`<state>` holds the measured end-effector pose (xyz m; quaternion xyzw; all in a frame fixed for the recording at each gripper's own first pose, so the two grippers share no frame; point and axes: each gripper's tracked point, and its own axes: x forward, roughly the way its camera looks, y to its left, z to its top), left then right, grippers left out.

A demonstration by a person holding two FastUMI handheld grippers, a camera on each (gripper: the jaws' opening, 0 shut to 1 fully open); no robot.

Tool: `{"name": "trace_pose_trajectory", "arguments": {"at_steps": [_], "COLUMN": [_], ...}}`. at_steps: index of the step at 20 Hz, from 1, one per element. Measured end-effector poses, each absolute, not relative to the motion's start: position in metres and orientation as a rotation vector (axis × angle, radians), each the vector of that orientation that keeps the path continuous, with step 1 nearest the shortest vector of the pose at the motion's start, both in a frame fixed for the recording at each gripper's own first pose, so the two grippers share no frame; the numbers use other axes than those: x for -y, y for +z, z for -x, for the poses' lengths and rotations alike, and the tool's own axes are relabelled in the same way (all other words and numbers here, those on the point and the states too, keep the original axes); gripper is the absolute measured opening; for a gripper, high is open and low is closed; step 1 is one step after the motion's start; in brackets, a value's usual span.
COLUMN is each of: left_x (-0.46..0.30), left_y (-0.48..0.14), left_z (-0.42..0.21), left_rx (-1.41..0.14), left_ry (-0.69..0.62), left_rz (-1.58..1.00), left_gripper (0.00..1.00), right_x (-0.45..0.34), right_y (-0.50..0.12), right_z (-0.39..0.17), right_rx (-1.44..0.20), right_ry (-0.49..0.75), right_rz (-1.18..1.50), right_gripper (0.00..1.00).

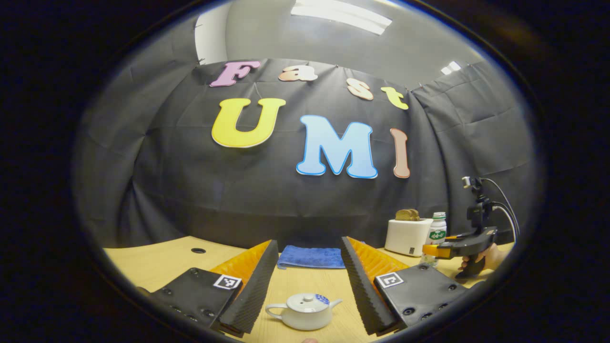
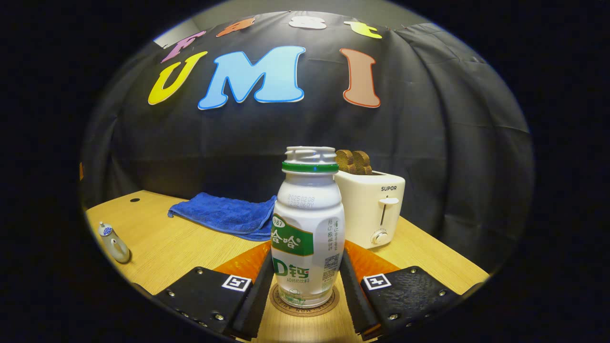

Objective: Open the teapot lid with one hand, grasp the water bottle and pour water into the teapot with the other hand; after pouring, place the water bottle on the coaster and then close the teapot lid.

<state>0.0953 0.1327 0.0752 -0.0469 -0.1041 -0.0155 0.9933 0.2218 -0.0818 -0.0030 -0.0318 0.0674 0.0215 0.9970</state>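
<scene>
Left gripper view looks down along the left gripper (image 1: 305,286), whose two fingers are spread wide and hold nothing. Between them, near the camera, a small white teapot (image 1: 305,310) sits on the wooden table (image 1: 157,262) with its lid (image 1: 306,301) on, handle to the left and spout to the right. Far to the right in this view, the right gripper (image 1: 431,249) reaches toward the water bottle (image 1: 437,232), a hand (image 1: 483,259) holding its grip.

Right gripper view shows the water bottle (image 2: 308,228) upright and uncapped, standing on a round coaster (image 2: 305,301). The right gripper (image 2: 305,281) has a finger close on each side of the bottle's lower body; whether both fingers press on it I cannot tell.

The task seems to be at its start: lid on, bottle not lifted. To do this step well, the left gripper should probably come down centred over the lid's small knob and close on it gently, lifting straight up so the light pot does not tip or slide. The right gripper should squeeze the bottle firmly around its body and keep it upright, since the open mouth could spill.

Other things: a white toaster (image 2: 374,209) with two slices of bread (image 2: 353,162) stands just behind the bottle to the right, near enough to bump when lifting. A blue towel (image 2: 224,214) lies at the far side of the table, between bottle and teapot (image 2: 113,243). The path from bottle to teapot looks open.
</scene>
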Motion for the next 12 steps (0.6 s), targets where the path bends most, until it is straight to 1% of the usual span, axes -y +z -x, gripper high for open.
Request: {"name": "trace_pose_trajectory", "arguments": {"at_steps": [4,6,7,8,10,12], "left_x": [-0.128,-0.127,-0.126,-0.126,-0.127,-0.127], "left_y": [0.071,0.071,0.071,0.071,0.069,0.069], "left_z": [-0.098,-0.098,-0.098,-0.098,-0.097,-0.098], "left_rx": [0.194,0.19,0.19,0.189,0.186,0.185], "left_ry": [-0.041,-0.048,-0.051,-0.052,-0.052,-0.053], "left_rz": [0.089,0.085,0.084,0.083,0.084,0.084], "left_gripper": [0.92,0.92,0.92,0.92,0.92,0.92], "right_x": [0.084,0.083,0.082,0.084,0.087,0.089], "right_y": [-0.001,0.0,0.003,0.006,0.018,0.027], "right_z": [-0.222,-0.223,-0.221,-0.219,-0.214,-0.209], "right_rx": [-0.127,-0.128,-0.125,-0.123,-0.103,-0.08], "right_ry": [0.04,0.036,0.035,0.027,0.02,0.006], "right_rz": [0.057,0.058,0.06,0.065,0.049,0.035], "right_gripper": [0.71,0.74,0.73,0.76,0.89,0.89]}}
